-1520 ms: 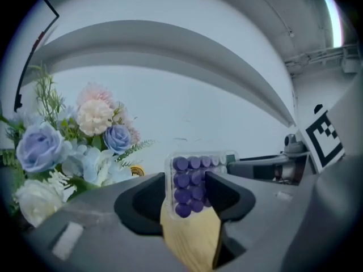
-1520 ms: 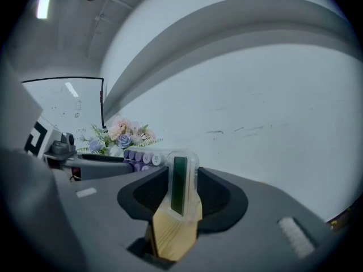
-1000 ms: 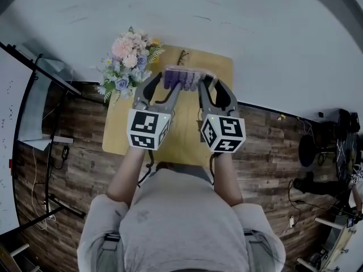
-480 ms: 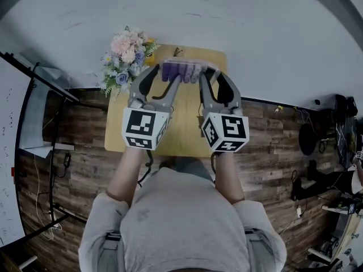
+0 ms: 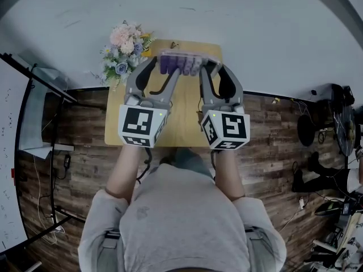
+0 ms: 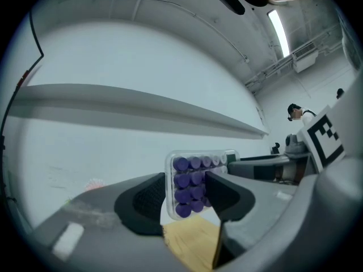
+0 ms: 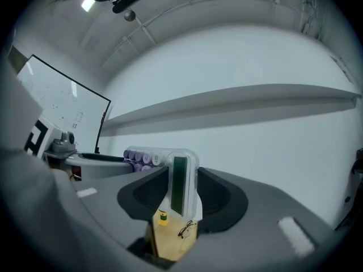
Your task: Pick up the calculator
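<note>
The calculator (image 5: pixel 180 64), clear-cased with purple keys, hangs in the air above the wooden table (image 5: pixel 180 115), held between both grippers. My left gripper (image 5: pixel 165 68) is shut on its key end; in the left gripper view the calculator's purple keys (image 6: pixel 191 179) sit between the dark pads (image 6: pixel 144 200). My right gripper (image 5: pixel 208 68) is shut on the display end, and the right gripper view shows the calculator's green screen (image 7: pixel 180 181) edge-on between the jaws. The calculator lies roughly level across the two grippers.
A bouquet of pink and blue flowers (image 5: pixel 123 52) stands at the table's far left corner. Glasses (image 7: pixel 187 228) and a small yellow object (image 7: pixel 163 217) lie on the table far below. A white wall is ahead, with a whiteboard (image 5: pixel 17 146) at left and clutter on the floor at right.
Both grippers have risen together with the calculator held between them, moving up the picture towards the wall. The table now looks smaller beneath them.
</note>
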{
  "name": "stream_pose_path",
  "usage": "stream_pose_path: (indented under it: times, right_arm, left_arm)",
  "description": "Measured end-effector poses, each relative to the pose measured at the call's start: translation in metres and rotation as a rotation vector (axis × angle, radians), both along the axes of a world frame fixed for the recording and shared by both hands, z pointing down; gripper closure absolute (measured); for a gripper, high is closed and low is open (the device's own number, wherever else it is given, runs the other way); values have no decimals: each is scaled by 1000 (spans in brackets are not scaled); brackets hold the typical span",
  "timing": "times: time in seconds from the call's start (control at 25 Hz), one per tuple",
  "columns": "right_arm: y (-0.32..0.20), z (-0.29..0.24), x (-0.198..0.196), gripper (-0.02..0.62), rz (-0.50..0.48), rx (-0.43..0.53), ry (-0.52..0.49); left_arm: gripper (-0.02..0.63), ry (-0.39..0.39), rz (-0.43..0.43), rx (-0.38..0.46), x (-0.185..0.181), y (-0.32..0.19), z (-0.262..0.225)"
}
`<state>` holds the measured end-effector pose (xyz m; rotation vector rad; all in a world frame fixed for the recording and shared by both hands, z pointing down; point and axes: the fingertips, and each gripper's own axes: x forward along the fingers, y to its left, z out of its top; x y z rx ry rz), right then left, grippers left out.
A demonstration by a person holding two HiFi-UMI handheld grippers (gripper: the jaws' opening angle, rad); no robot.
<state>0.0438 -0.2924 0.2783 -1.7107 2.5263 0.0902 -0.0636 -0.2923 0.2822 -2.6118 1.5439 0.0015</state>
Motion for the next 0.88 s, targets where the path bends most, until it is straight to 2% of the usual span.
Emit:
stream_pose_path:
  times: [0.88]
  right_arm:
    - [58, -30, 20, 442, 80, 105, 40]
  left_arm:
    - [383, 26, 64, 80, 21, 47, -26]
